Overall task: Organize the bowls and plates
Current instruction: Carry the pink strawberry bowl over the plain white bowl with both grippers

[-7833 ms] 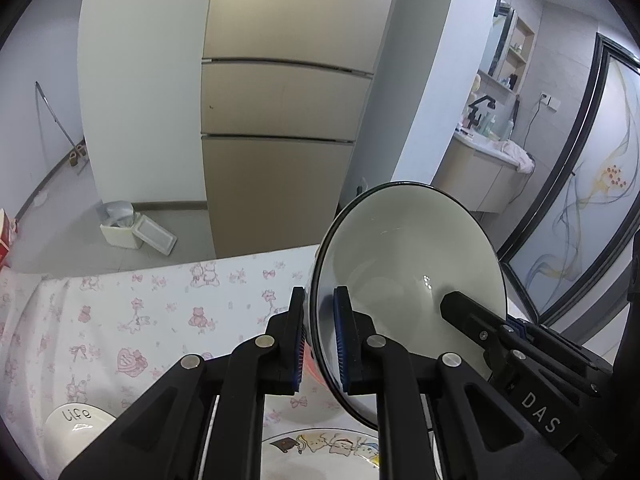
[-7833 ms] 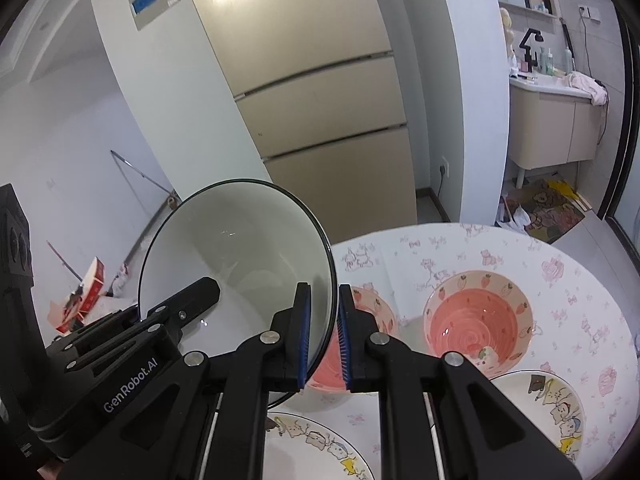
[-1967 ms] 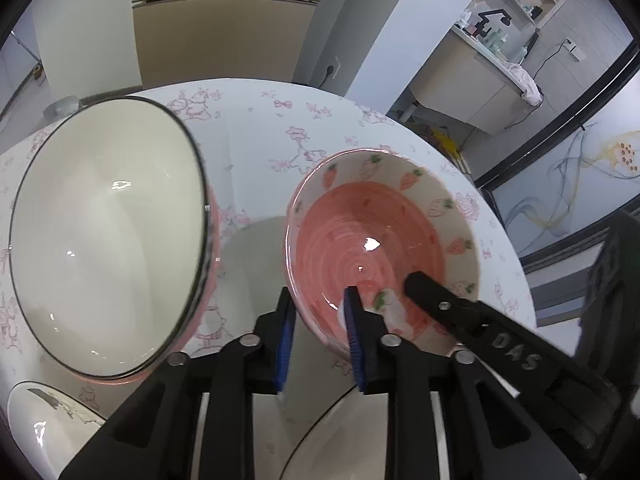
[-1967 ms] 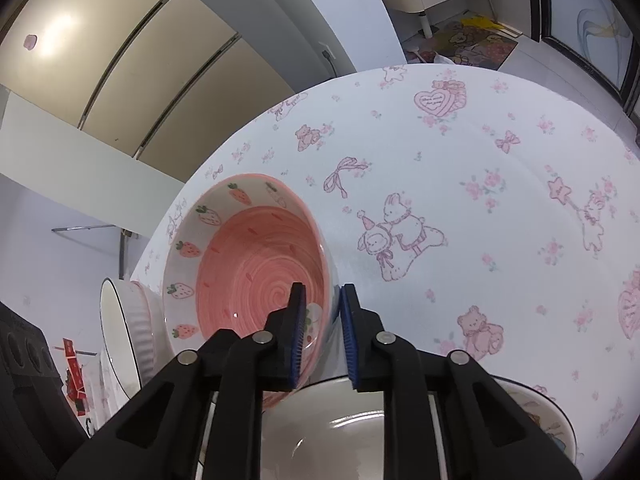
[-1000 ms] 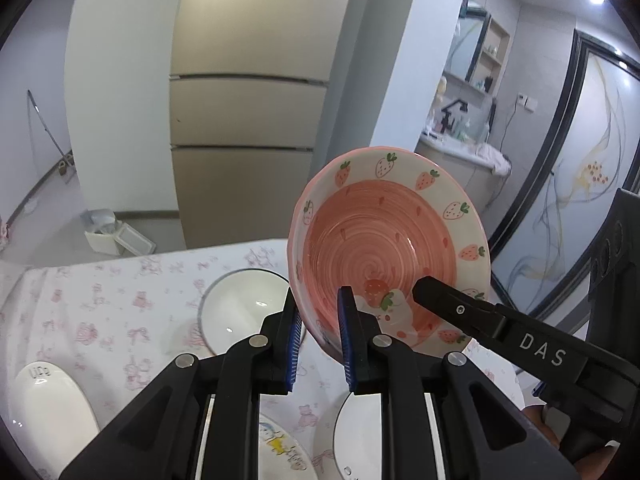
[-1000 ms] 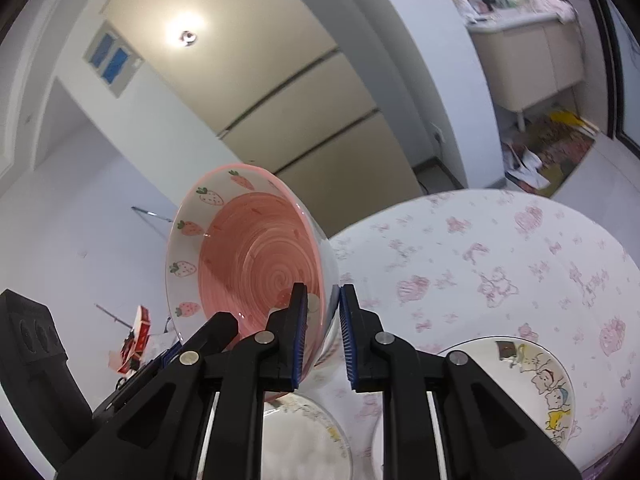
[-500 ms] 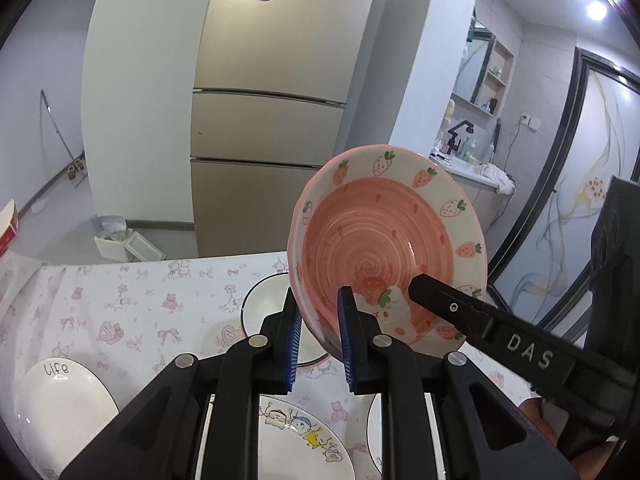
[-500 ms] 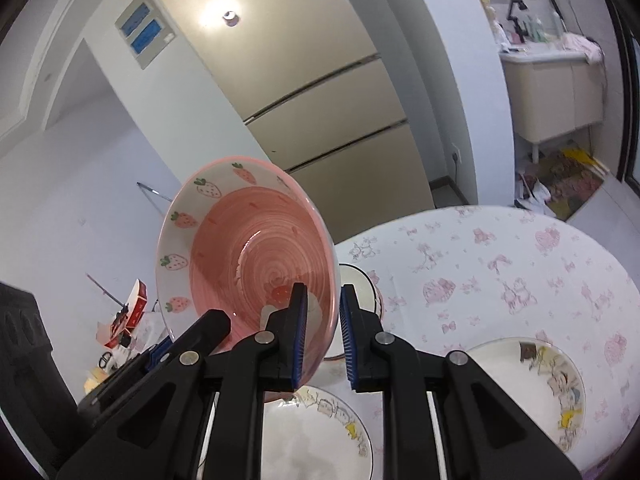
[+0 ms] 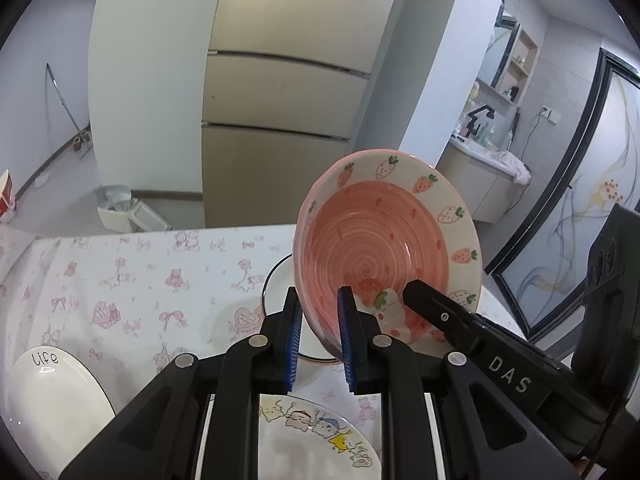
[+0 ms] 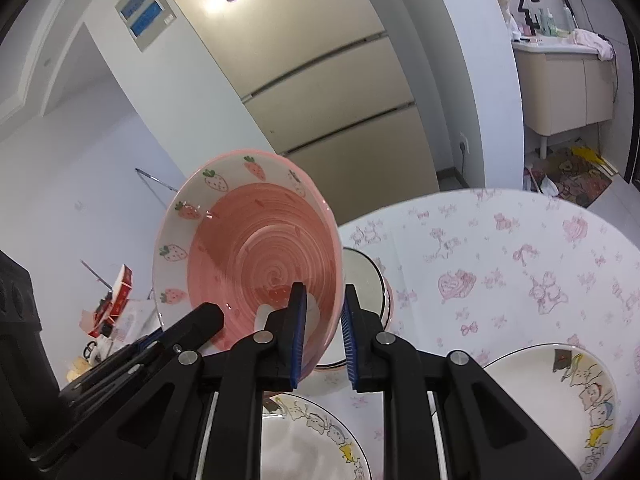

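A pink strawberry bowl hangs in the air above the table, gripped on opposite sides of its rim. My left gripper is shut on its left edge and my right gripper is shut on its right edge. Below and behind it stands a white bowl with a dark rim, nested in a pink bowl of which only the base shows. A cartoon plate lies under the grippers. A second cartoon plate lies at the right.
The round table has a white cloth with pink prints. A white plate marked "life" sits at the near left. Beyond the table stand a tall beige fridge and a white bin on the floor.
Both grippers have come down and forward with the strawberry bowl, so the table and the white bowl behind it look larger and nearer. The grip on the rim is unchanged.
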`<state>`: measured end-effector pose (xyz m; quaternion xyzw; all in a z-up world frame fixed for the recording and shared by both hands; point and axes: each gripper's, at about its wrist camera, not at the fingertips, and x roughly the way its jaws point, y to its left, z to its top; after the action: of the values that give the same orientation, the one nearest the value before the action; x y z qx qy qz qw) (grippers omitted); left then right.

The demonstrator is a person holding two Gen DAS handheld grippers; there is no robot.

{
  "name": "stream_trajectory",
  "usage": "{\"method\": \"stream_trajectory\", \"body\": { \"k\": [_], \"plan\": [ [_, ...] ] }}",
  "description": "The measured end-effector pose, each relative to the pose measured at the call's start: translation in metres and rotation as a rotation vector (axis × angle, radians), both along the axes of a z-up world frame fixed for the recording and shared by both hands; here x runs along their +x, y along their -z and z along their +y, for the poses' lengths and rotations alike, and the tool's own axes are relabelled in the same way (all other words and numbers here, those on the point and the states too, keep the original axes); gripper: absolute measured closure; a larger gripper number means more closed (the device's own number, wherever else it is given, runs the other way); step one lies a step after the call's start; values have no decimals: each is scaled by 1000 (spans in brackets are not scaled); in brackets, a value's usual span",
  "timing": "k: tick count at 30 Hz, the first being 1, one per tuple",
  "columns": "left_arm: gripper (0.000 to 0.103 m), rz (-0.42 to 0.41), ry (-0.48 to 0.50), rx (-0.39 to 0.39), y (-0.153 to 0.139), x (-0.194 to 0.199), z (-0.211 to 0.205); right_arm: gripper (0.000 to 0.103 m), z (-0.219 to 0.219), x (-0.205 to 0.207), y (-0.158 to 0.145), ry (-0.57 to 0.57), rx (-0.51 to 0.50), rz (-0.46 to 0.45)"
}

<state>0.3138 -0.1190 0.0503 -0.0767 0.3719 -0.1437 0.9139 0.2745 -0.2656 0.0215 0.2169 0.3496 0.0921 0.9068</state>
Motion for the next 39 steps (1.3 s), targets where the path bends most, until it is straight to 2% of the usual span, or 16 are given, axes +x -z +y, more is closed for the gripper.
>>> {"method": "stream_trajectory", "body": {
  "k": [6,19,27,31,34,39],
  "plan": [
    [84,37,-7,10,15,13,5,86,7,9,21,2,19,45],
    [84,89,-21,36,49,32,4,86,17,19,48,20,-40,110],
    [84,141,-19,42,71,42,0,84,16,21,51,37,-69,104],
    [84,154,-5,39,76,44,-1,84,16,22,51,47,-83,103],
    [84,158,2,34,78,45,-2,84,19,20,48,61,-132,83],
    [84,151,6,46,78,46,-2,84,19,22,50,58,-130,91]
  ]
}}
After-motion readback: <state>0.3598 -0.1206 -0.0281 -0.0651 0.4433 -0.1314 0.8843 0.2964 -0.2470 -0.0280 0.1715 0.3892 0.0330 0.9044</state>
